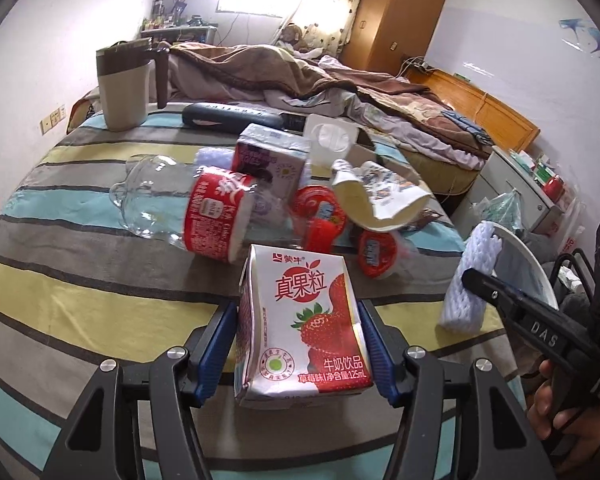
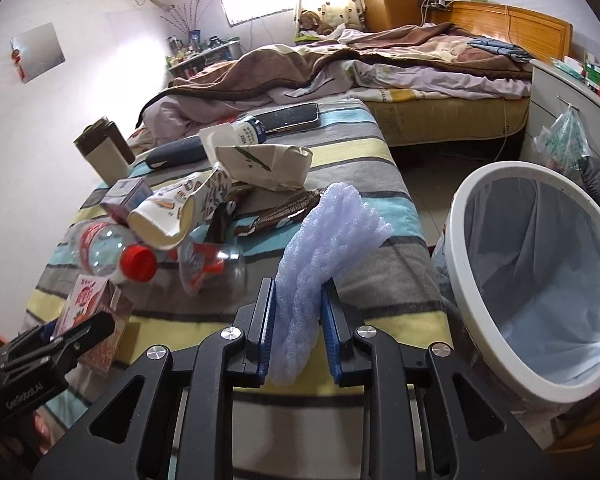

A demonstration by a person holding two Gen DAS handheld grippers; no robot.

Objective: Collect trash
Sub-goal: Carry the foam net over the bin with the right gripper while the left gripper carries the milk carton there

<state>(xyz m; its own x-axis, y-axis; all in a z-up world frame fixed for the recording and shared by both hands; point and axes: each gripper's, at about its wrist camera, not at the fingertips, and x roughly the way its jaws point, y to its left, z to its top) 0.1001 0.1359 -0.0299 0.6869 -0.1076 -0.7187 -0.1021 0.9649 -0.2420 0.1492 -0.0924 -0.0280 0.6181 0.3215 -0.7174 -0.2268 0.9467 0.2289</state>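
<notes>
Two risks: strawberry milk carton [image 1: 300,320] clamped in left gripper [image 1: 298,344], dented and liable to slip; foam net [image 2: 320,264] pinched in right gripper [image 2: 298,320], springy, liable to miss bin [image 2: 476,184] to its right.

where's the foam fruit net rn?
The foam fruit net is pinched in the right gripper at the striped blanket's right edge, beside the white trash bin; the left wrist view shows it far right.
</notes>
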